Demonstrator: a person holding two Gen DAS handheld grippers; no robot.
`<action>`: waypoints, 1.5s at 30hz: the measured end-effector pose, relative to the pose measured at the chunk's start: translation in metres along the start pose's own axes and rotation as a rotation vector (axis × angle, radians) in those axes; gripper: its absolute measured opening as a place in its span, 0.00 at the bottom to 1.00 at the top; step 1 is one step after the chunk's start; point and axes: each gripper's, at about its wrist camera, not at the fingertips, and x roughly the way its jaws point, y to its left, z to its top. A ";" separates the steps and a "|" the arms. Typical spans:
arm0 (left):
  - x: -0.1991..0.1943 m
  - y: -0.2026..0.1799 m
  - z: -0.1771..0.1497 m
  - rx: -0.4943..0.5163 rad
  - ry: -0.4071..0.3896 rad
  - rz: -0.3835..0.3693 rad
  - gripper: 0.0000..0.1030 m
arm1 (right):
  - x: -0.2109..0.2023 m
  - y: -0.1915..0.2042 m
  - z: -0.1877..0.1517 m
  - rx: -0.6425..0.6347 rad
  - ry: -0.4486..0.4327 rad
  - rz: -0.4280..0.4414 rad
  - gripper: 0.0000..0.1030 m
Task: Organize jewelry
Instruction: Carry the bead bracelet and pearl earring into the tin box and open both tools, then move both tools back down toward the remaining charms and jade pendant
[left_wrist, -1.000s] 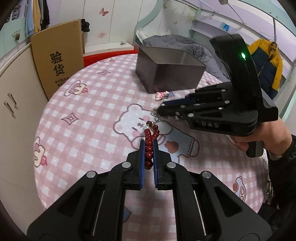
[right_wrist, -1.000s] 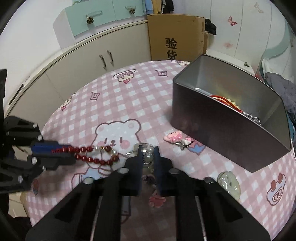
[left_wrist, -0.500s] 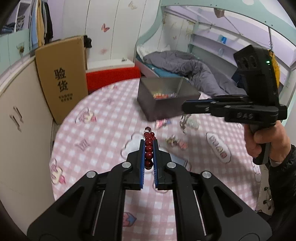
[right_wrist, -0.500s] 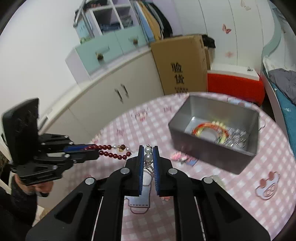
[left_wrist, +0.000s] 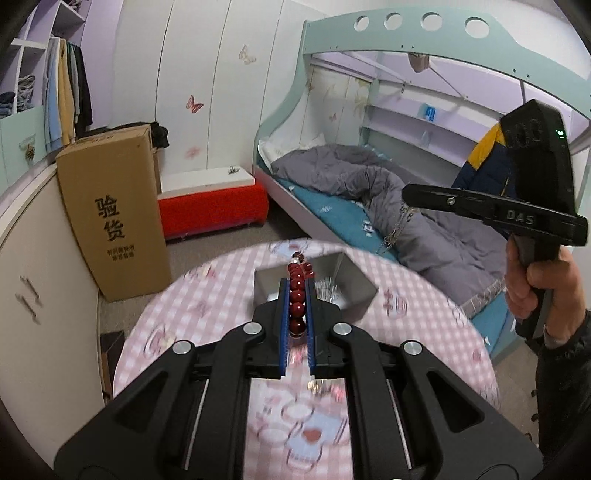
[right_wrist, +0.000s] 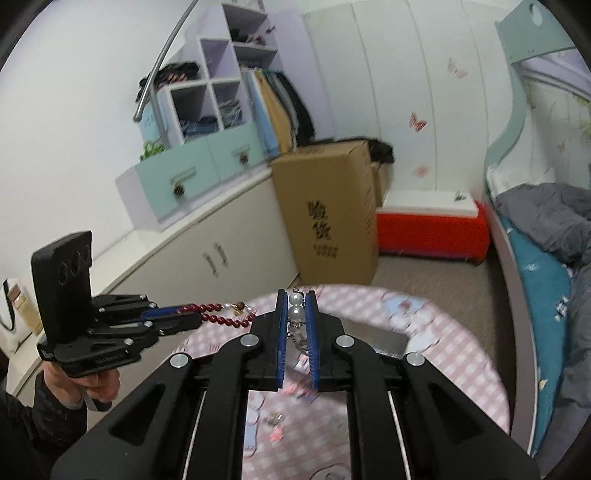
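Both up high off the pink table (left_wrist: 207, 295) now, not low like before. Left gripper (left_wrist: 296, 295) pinching red beads (left_wrist: 297, 301), right gripper (right_wrist: 296, 314) pinching pearl piece (right_wrist: 295, 308). Next, probably into the tin box (left_wrist: 354, 291) below.

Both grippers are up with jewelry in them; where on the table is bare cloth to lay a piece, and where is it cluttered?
Bare checked cloth lies left of the metal box, toward the table edge nearest the cardboard carton, and right of the box toward the bed. Small trinkets clutter the near middle, below both grippers. The box already holds pieces.
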 end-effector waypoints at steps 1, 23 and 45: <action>0.006 -0.002 0.006 0.002 0.001 -0.006 0.07 | -0.001 -0.003 0.006 0.003 -0.009 -0.006 0.08; 0.045 0.017 0.021 -0.128 -0.023 0.186 0.93 | 0.039 -0.065 -0.023 0.222 0.026 -0.220 0.92; -0.032 -0.007 -0.014 -0.086 -0.110 0.295 0.93 | -0.027 -0.020 -0.038 0.157 -0.053 -0.263 0.92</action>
